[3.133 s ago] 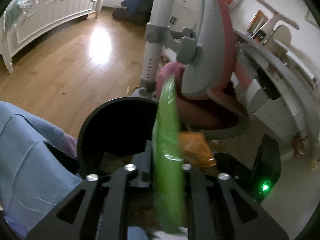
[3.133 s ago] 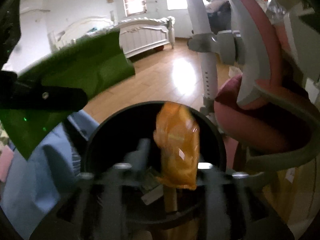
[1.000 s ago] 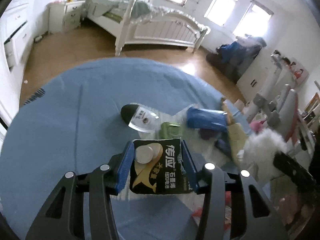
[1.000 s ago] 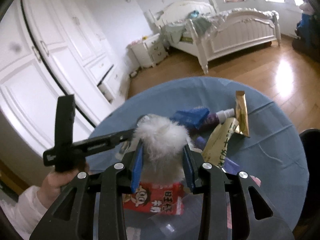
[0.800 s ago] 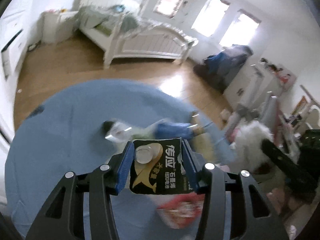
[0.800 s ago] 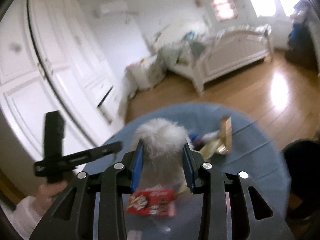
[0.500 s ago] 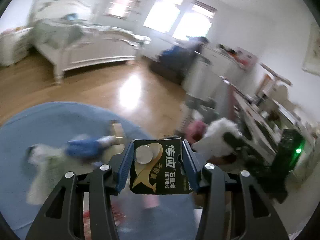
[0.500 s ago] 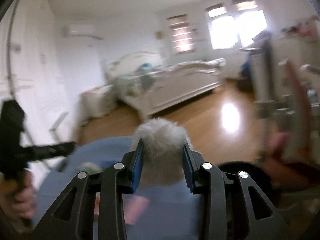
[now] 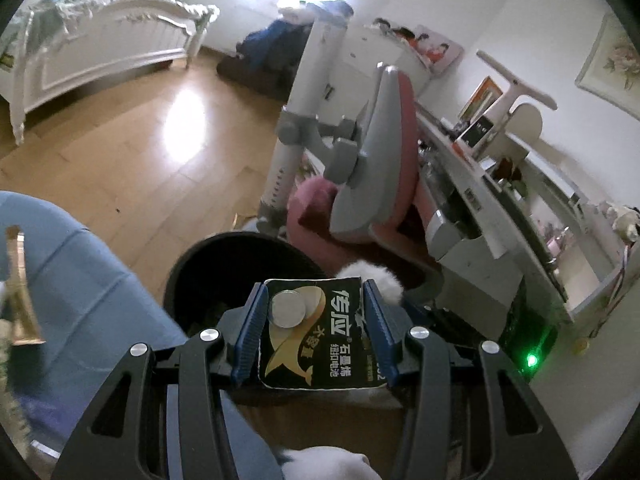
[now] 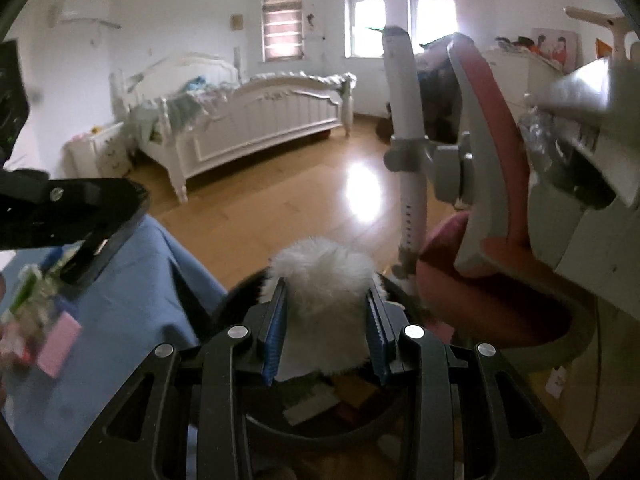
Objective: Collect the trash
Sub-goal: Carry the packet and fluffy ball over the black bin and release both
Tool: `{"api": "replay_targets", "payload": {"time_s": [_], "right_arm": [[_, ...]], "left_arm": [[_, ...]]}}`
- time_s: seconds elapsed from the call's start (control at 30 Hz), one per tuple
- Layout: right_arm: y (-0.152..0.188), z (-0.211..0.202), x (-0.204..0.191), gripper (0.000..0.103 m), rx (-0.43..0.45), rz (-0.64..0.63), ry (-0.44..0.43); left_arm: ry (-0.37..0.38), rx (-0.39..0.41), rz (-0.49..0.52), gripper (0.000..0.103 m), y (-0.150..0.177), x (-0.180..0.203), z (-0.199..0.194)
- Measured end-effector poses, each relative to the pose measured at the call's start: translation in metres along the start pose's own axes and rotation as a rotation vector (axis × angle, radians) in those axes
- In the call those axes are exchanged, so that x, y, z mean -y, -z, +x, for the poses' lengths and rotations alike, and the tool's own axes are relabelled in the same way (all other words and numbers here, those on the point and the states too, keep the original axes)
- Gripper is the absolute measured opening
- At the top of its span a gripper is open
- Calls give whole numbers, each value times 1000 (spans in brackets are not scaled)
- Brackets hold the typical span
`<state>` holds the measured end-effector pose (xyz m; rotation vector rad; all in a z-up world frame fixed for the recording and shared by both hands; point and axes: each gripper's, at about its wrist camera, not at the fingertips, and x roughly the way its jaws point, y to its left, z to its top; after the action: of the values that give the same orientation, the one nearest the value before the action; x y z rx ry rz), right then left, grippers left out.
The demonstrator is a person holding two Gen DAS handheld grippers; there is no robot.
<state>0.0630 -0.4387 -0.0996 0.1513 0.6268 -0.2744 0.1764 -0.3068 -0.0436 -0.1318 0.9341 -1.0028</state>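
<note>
My left gripper [image 9: 312,300] is shut on a black and gold battery card [image 9: 316,340] with two coin cells, held over the near side of a round black trash bin [image 9: 216,264]. My right gripper [image 10: 326,296] is shut on a white fluffy ball [image 10: 322,276], directly above the same trash bin [image 10: 320,412], which holds several scraps. In the left wrist view the fluffy ball [image 9: 374,276] peeks out just beyond my left fingers. The left gripper's black body [image 10: 68,208] shows at the left edge of the right wrist view.
The blue-clothed round table [image 9: 76,280] lies to the left of the bin, with a gold sachet [image 9: 18,292] and other litter [image 10: 44,320] on it. A pink and grey chair [image 9: 380,184] and a white desk [image 9: 520,208] stand right of the bin. Wooden floor and a white bed [image 10: 248,120] lie beyond.
Both grippers swung away from the table to the trash bin, each still holding its piece. The earlier green and orange wrappers are no longer held.
</note>
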Motion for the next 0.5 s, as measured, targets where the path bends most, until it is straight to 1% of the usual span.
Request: {"api": "replay_targets", "payload": {"time_s": [0.2,0.23,0.27,0.3,0.33,0.37,0.4,0.43,0.5], "right_arm": [[2,19,2,36,-14,0,1],[2,25,3,36,-17,-6,9],[2,27,3,38,-19,-11,13],[2,33,3,47,-26,-18,13],[1,35,3,58,-31,-20,11],[1,36,4,67,-31,-20,11],[2,35,4,80,-20,-20,12],[2,34,4,81,-12,-21,12],[2,32,3,81,-15,-23,16]], "left_arm": [[-5,-43,-6,49,-7,-4,25],[-12,-48,-7,53,-8,-5,27],[-24,-50,-7,55,-9,-5,29],[-35,-51,-6,58,-11,-5,32],[-44,-49,-4,64,-12,-5,33],[-50,-45,-5,76,-14,-6,33],[-54,-42,-8,82,-15,-7,32],[-53,-32,-13,88,-15,-8,29],[-49,-20,-12,88,-15,-9,22]]}}
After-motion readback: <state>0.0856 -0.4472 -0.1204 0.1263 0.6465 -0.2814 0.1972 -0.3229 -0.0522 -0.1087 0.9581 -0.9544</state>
